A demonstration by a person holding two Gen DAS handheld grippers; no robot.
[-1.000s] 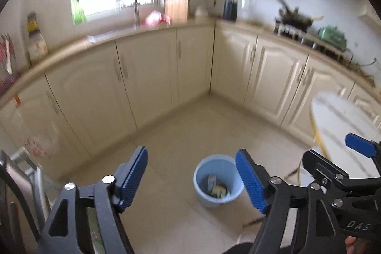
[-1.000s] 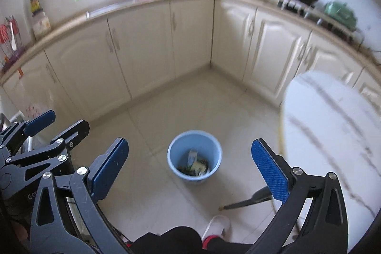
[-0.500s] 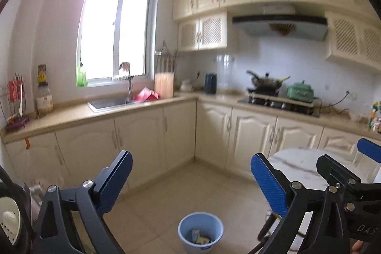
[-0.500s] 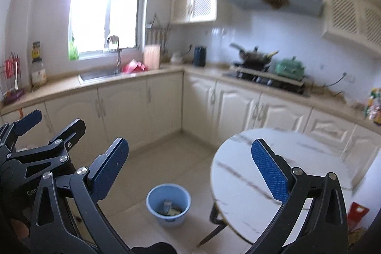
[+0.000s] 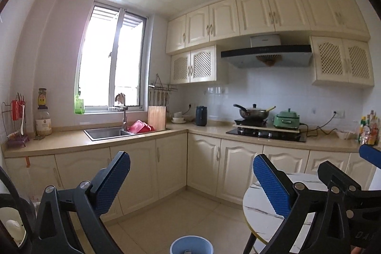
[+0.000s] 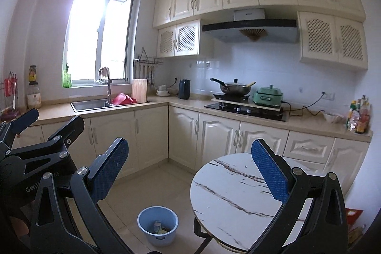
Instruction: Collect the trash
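**Both grippers empty, bin on the floor**

The left gripper [image 5: 190,179] is opening its jaws, already very wide, with nothing between them. The right gripper [image 6: 189,164] also stands wide apart and empty. The blue trash bin [image 6: 157,225], with some scraps inside, sits below and between the right jaws, just beside the round marble table [image 6: 228,196].
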